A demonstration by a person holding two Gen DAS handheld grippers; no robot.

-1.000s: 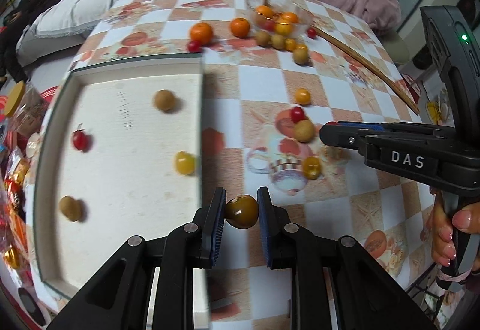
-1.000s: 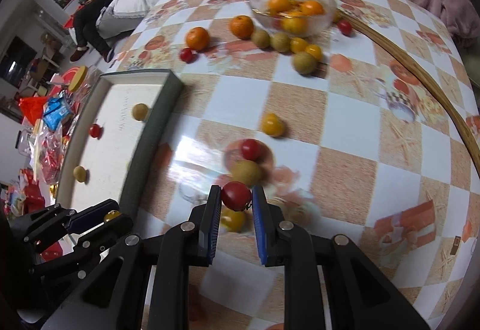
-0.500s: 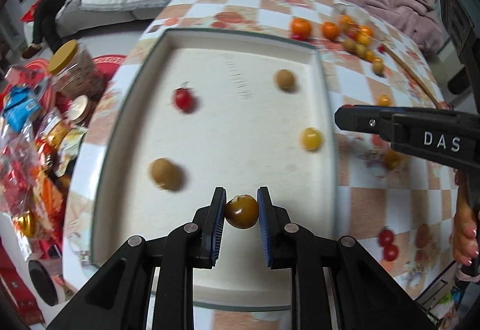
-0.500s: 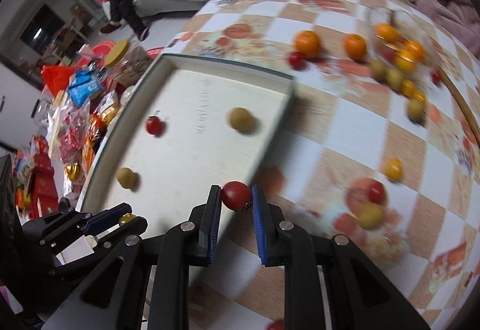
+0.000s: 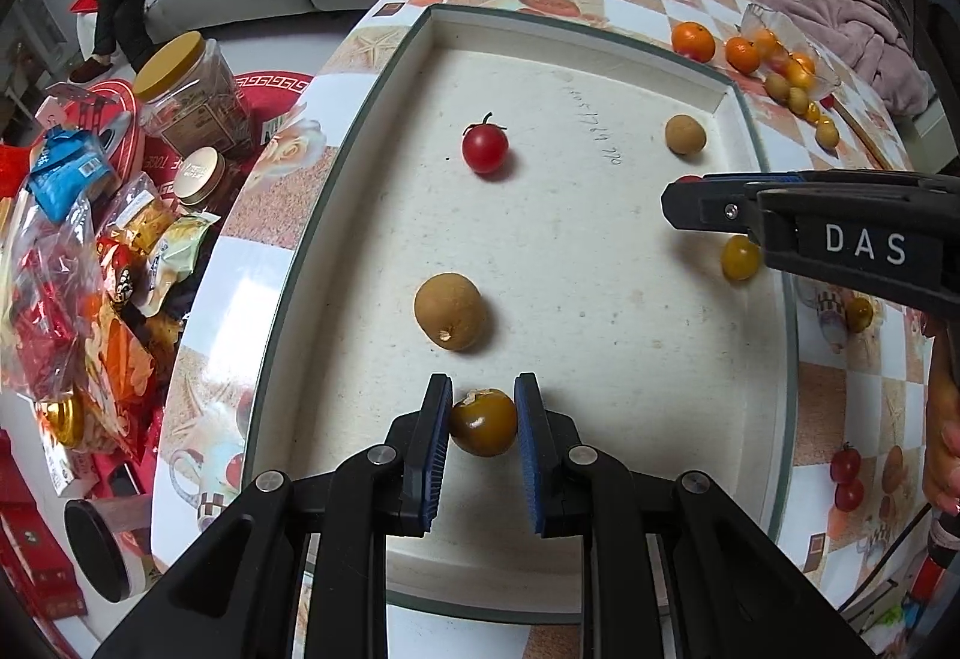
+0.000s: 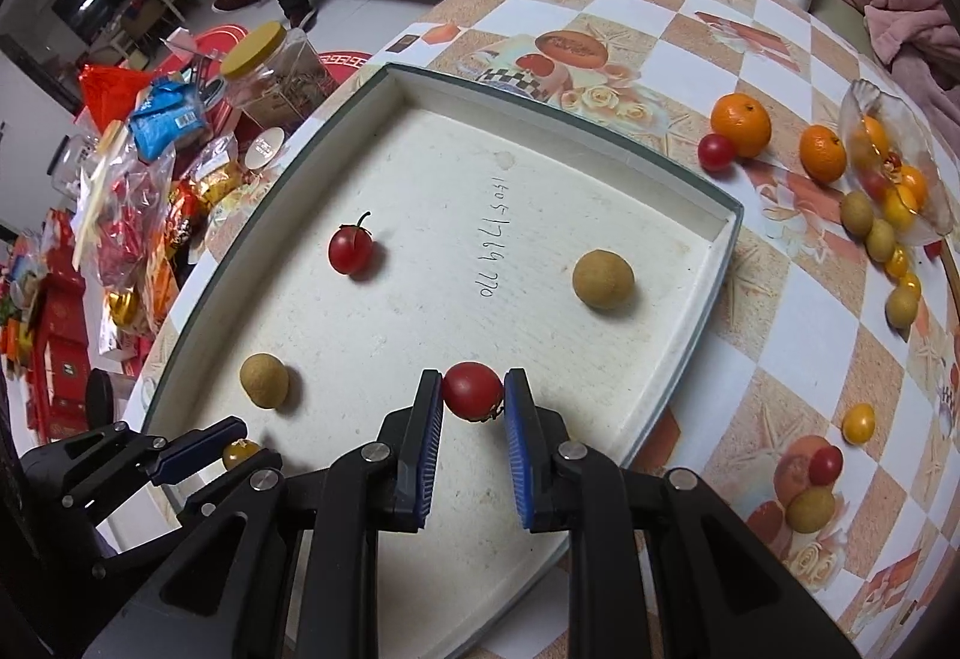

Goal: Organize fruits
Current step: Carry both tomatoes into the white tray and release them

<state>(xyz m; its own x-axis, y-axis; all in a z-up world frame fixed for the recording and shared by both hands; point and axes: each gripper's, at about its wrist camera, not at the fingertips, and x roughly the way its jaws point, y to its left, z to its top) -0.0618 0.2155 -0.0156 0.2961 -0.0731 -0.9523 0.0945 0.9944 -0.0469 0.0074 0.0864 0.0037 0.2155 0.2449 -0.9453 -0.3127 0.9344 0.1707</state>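
My left gripper point(image 5: 483, 422) is shut on a brownish-yellow tomato point(image 5: 483, 426) and holds it over the near part of the white tray point(image 5: 384, 77). My right gripper point(image 6: 473, 394) is shut on a red cherry tomato point(image 6: 472, 391) over the tray's point(image 6: 717, 269) near right part. In the tray lie a red cherry tomato point(image 5: 485, 149), two tan longans point(image 5: 450, 311) point(image 5: 684, 134) and a yellow tomato point(image 5: 739, 257). The right gripper also shows in the left wrist view point(image 5: 681, 197), and the left gripper in the right wrist view point(image 6: 240, 446).
Two oranges point(image 6: 741, 124) point(image 6: 822, 152), a glass bowl of fruit point(image 6: 900, 161) and loose small fruits point(image 6: 858, 422) lie on the checkered table right of the tray. Snack bags and jars point(image 5: 180, 95) crowd the floor to the left. A sofa stands behind.
Both grippers moved left from over the table to over the tray, each still holding its tomato. They now sit lower and closer to the tray floor.
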